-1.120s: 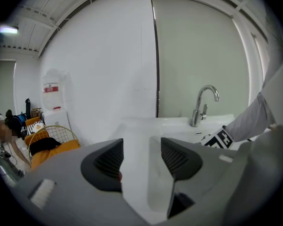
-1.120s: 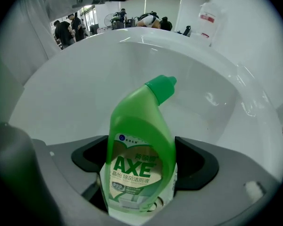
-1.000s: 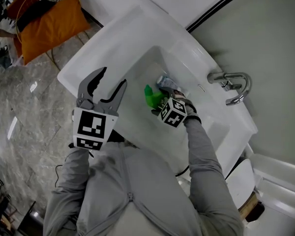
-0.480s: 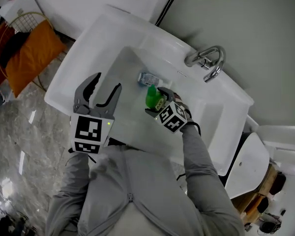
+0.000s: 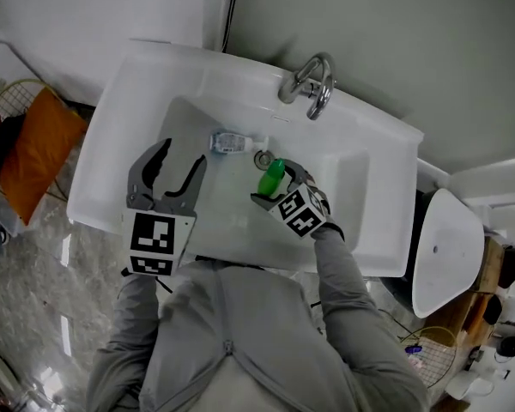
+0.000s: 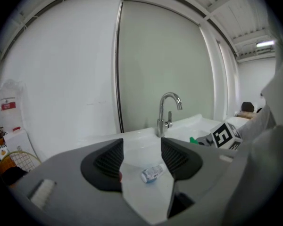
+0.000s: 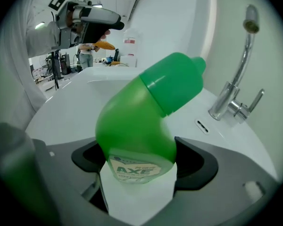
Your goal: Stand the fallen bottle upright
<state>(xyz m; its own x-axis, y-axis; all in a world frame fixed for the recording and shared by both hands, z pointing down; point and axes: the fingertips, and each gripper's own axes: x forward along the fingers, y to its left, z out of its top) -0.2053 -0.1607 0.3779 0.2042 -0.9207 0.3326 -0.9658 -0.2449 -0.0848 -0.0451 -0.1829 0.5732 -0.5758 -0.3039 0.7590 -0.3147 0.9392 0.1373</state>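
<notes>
A green bottle (image 7: 141, 121) with an angled neck and an AXE label stands nearly upright in the white sink basin (image 5: 197, 213). My right gripper (image 5: 275, 189) is shut on the green bottle (image 5: 270, 177), its jaws pressed against both sides of the body. A small clear bottle (image 5: 228, 142) with a blue label lies on its side at the back of the basin, near the drain. In the left gripper view the small bottle (image 6: 152, 173) shows between the jaws, well ahead of them. My left gripper (image 5: 173, 157) hangs open over the basin's left part, holding nothing.
A chrome tap (image 5: 312, 82) rises from the back rim of the sink, right of the small bottle. An orange bag (image 5: 30, 148) lies on the floor to the left. A white toilet (image 5: 451, 247) stands to the right.
The right gripper has tipped the green bottle up from leaning to nearly upright and shifted it away from the small clear bottle. The head view has swung round. The left gripper stays open.
</notes>
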